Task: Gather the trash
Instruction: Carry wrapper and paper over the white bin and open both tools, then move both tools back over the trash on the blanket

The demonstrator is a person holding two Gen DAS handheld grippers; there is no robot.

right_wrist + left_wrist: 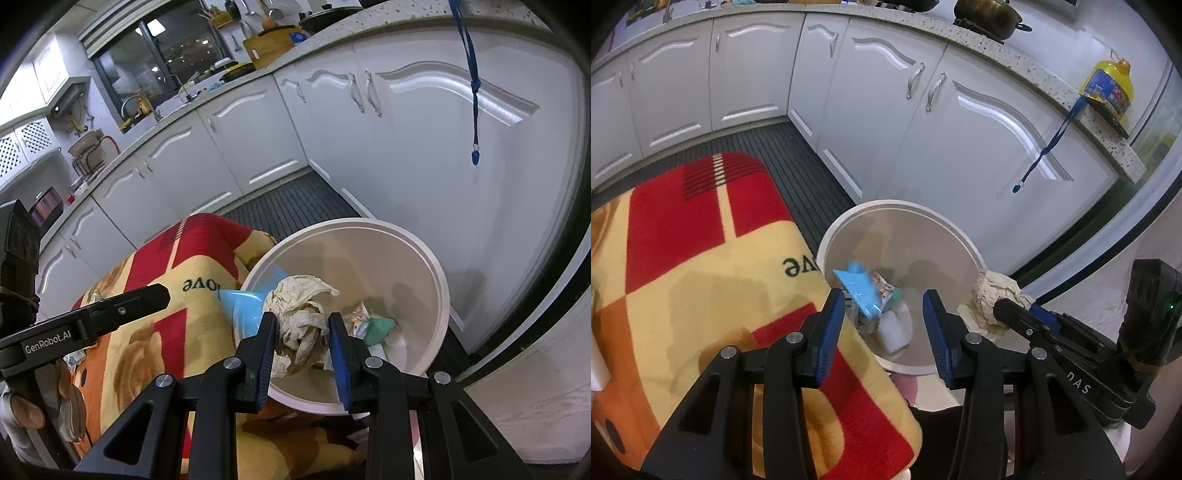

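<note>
Nearest in the right wrist view, the right gripper holds a crumpled paper towel between its blue fingers, pinched at the wad's lower half so the loose top puffs out above them. The wad hangs over the near rim of the white bin, which looks like the reason for this pose: letting go here should drop it inside rather than on the floor.

The left gripper has its fingers spread wide with nothing between them. It hovers over the bin's near edge, just beside the right gripper, and a blue packet shows in the gap, apparently on its way down into the bin; it is blurred, so whether it is falling or resting on the pile I cannot tell.

At the bottom of the bin lie a printed wrapper, something green and a white piece, so part of the collecting seems done.

A red and yellow blanket covers the raised surface on the left, its edge touching the bin's rim, which keeps the bin close to where the trash is picked up.

Beyond stand the white cupboards, with a blue lanyard hanging off the counter above, and a yellow oil bottle at its end.
</note>
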